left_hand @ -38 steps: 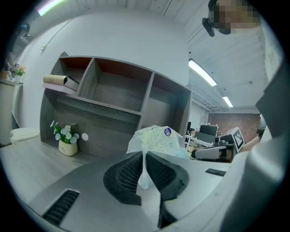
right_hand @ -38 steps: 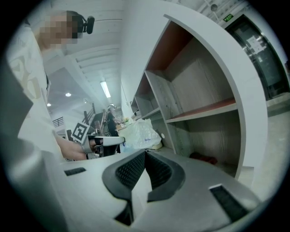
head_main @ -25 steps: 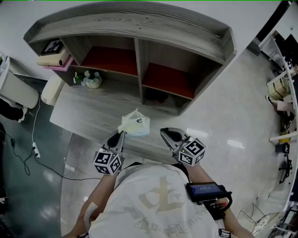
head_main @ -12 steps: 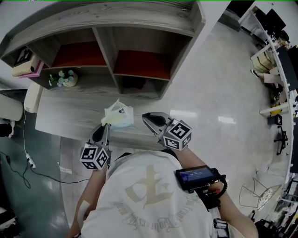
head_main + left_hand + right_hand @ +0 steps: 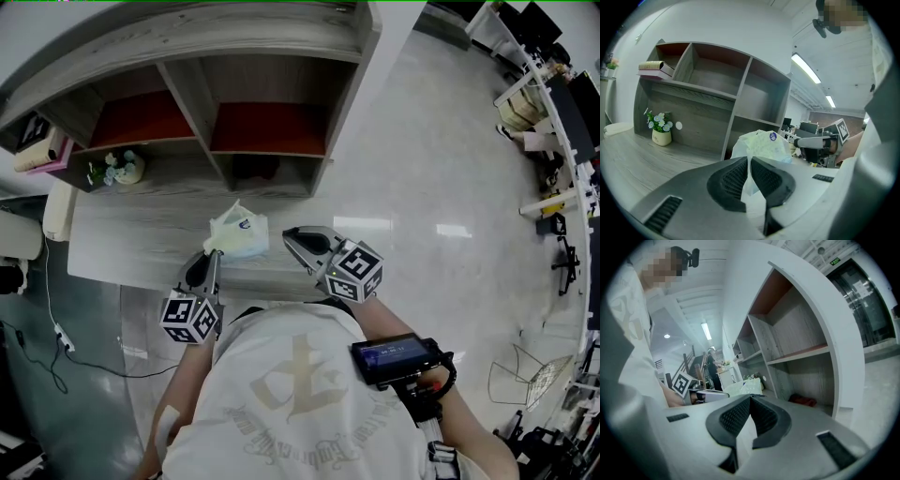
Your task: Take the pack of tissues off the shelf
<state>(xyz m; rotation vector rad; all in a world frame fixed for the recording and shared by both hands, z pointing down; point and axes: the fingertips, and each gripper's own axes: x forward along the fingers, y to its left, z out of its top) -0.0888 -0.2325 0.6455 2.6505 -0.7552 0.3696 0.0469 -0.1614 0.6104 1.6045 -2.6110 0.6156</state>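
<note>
Left claw (image 5: 216,253) is pinched tight on the plastic wrap of the pack of tissues (image 5: 240,234), and the pack is out over the desk (image 5: 131,234), in front of the shelf (image 5: 192,89). Right claw (image 5: 291,236) sits just beside it, closed on nothing.

I wear a white T-shirt (image 5: 300,403) with a faint emblem (image 5: 305,370); my left hand-held gripper (image 5: 214,253) and right hand-held gripper (image 5: 287,234) are grey, with black ribbed pads (image 5: 733,180) and black-and-white marker cubes (image 5: 191,319).
</note>
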